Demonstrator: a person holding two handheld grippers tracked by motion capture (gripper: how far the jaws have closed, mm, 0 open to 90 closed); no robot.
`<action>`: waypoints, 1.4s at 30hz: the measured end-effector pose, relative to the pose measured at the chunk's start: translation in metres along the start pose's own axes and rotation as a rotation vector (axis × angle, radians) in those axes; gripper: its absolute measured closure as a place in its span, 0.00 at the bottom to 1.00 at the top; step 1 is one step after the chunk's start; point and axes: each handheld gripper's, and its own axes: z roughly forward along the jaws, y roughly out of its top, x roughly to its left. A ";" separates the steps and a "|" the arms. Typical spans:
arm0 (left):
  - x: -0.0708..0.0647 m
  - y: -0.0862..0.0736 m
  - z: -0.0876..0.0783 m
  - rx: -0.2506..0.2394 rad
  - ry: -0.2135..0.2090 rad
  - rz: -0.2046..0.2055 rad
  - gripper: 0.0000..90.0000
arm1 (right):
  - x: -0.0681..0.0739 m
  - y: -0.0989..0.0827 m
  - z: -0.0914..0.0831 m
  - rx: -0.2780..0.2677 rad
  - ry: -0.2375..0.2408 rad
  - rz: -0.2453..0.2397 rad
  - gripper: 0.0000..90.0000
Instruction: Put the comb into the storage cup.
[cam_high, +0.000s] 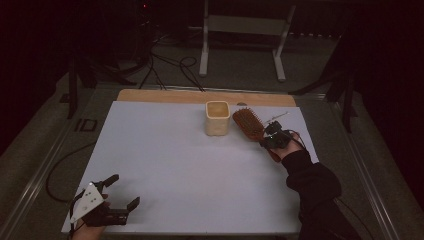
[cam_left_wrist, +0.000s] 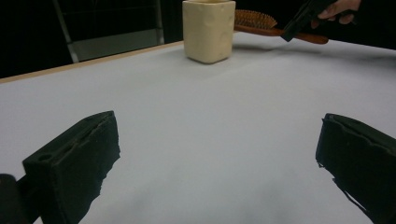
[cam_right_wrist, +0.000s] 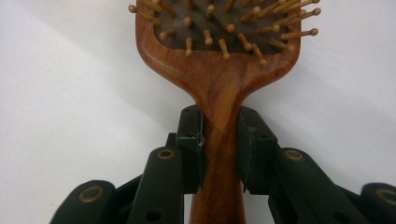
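- Firstly, the right gripper (cam_right_wrist: 219, 149): its two black jaws are pinching the wooden handle of the hairbrush (cam_right_wrist: 219, 70), one pad on each side of the narrow neck just below the brush head.
- In the high view the right gripper (cam_high: 272, 136) sits at the far right part of the table, with the person's hand and dark sleeve (cam_high: 312, 182) running back from it toward the near edge.
- Hairbrush (cam_high: 248, 124): reddish-brown wood, bristle face up, wooden pins with rounded tips. Its head lies just beside the cup, to the cup's right; the handle slants toward the near right. Whether the head rests on the surface or is slightly raised cannot be told.
- Left gripper (cam_high: 116, 192): at the near left corner of the table, jaws spread wide, nothing between them. In the left gripper view the left gripper (cam_left_wrist: 217, 158) has bare white surface between its two pads.
- Cup (cam_high: 217, 118): cream-coloured, squarish, upright, at the far middle of the table, well apart from the left gripper.
- Table (cam_high: 190, 175): white top with a wooden strip along the far edge.
- Beyond the table: dark floor with cables (cam_high: 165, 65) and a pale metal stand (cam_high: 245, 35).
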 end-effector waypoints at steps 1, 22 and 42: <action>0.000 0.000 0.000 0.001 0.000 0.001 0.00 | 0.001 0.000 -0.002 -0.002 -0.001 0.005 0.81; -0.001 0.000 0.001 0.008 -0.001 -0.004 0.00 | 0.026 -0.007 -0.057 -0.145 -0.004 -0.029 0.81; -0.001 0.003 0.004 0.021 -0.016 -0.043 0.00 | 0.080 -0.019 -0.085 -0.239 0.042 -0.141 0.81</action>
